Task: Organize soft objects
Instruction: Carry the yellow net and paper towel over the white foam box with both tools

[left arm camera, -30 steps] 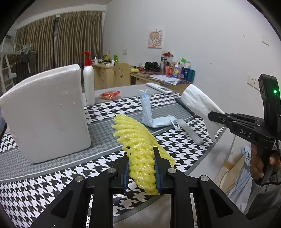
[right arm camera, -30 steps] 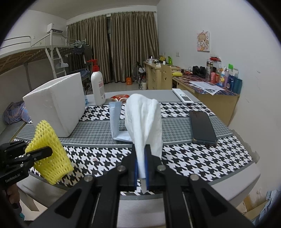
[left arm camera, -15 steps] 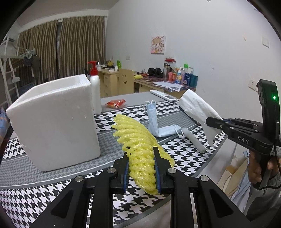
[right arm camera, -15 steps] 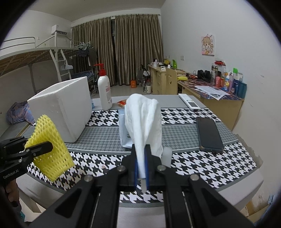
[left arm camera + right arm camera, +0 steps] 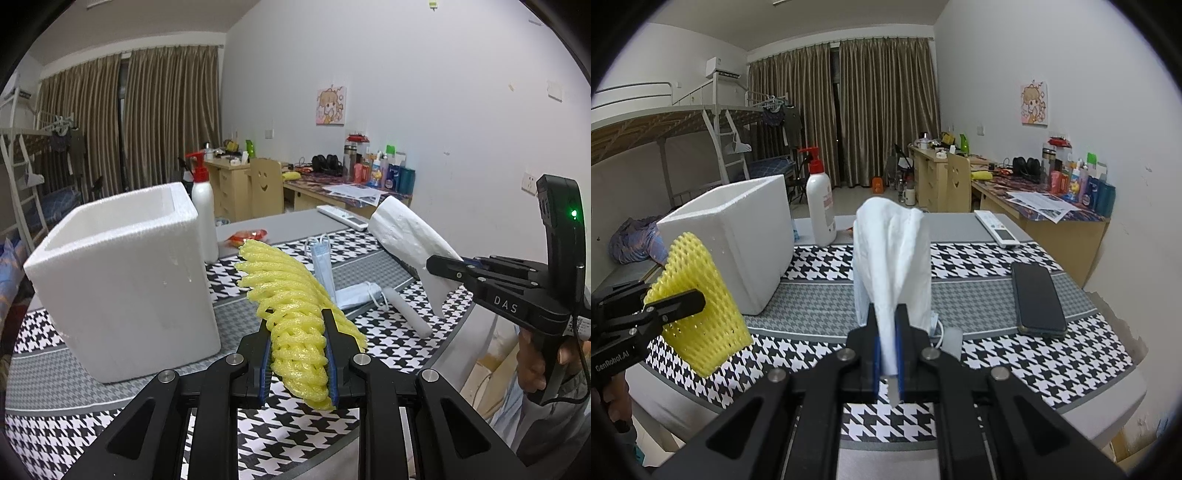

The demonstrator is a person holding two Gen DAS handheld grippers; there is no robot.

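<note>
My left gripper [image 5: 297, 325] is shut on a yellow foam net sleeve [image 5: 291, 302], held above the table's near edge; it also shows in the right wrist view [image 5: 698, 310]. My right gripper [image 5: 886, 325] is shut on a white tissue [image 5: 892, 254] that stands up between the fingers; the tissue shows in the left wrist view [image 5: 410, 240] at the right. An open white foam box [image 5: 125, 273] stands on the table to the left [image 5: 738, 236]. A blue face mask [image 5: 332, 277] and a white foam tube [image 5: 406, 314] lie behind the sleeve.
A white pump bottle [image 5: 820, 206] stands behind the box. A black phone [image 5: 1038, 299] and a white remote [image 5: 997, 229] lie at the right of the houndstooth tablecloth [image 5: 1015, 365]. A red snack packet [image 5: 247, 234] lies at the back. A wooden desk [image 5: 1045, 218] stands beyond.
Both grippers have risen with their loads; the foam box's open top now shows in the left wrist view. Both grips are unchanged.
</note>
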